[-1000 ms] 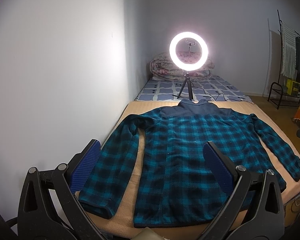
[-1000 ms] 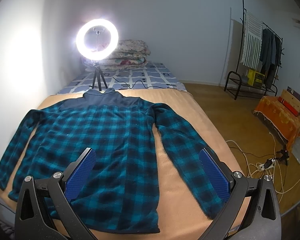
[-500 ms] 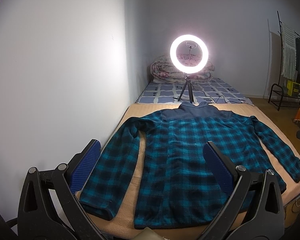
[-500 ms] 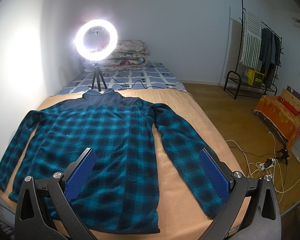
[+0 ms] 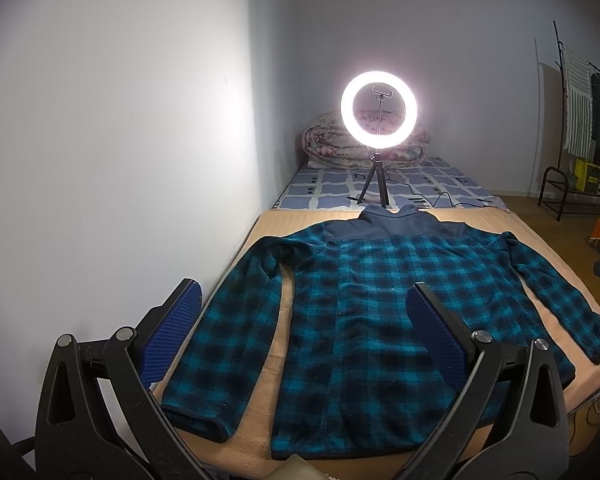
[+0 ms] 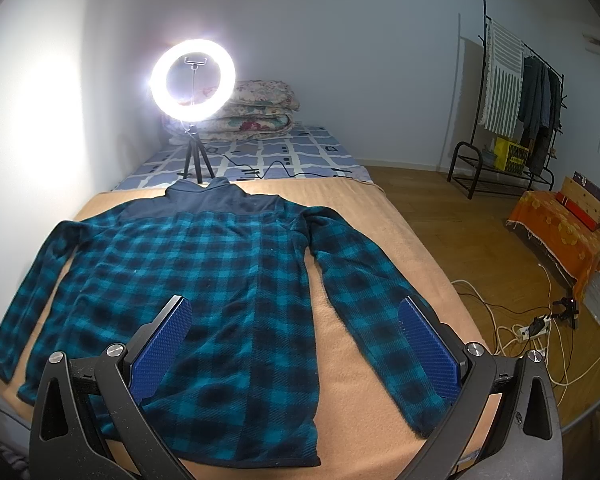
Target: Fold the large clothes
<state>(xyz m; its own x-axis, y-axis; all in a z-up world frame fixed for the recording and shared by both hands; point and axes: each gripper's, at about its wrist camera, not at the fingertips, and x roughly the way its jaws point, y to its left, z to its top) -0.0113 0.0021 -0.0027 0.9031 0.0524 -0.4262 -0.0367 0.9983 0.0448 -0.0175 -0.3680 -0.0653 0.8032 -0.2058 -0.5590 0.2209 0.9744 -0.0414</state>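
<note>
Plaid shirt [image 5: 380,312] lies flat on the bed [image 6: 380,216]; left tongs [image 5: 304,300] and right tongs [image 6: 296,320] hover spread apart, empty.

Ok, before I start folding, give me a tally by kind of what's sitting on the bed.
Plaid shirts: 1, the teal plaid shirt spread flat on the tan blanket
Ring lights on tripods: 1, the ring light
Folded quilt stacks: 1, the floral quilts
Total: 3
Both the left gripper and right gripper are open and hold nothing.
</note>
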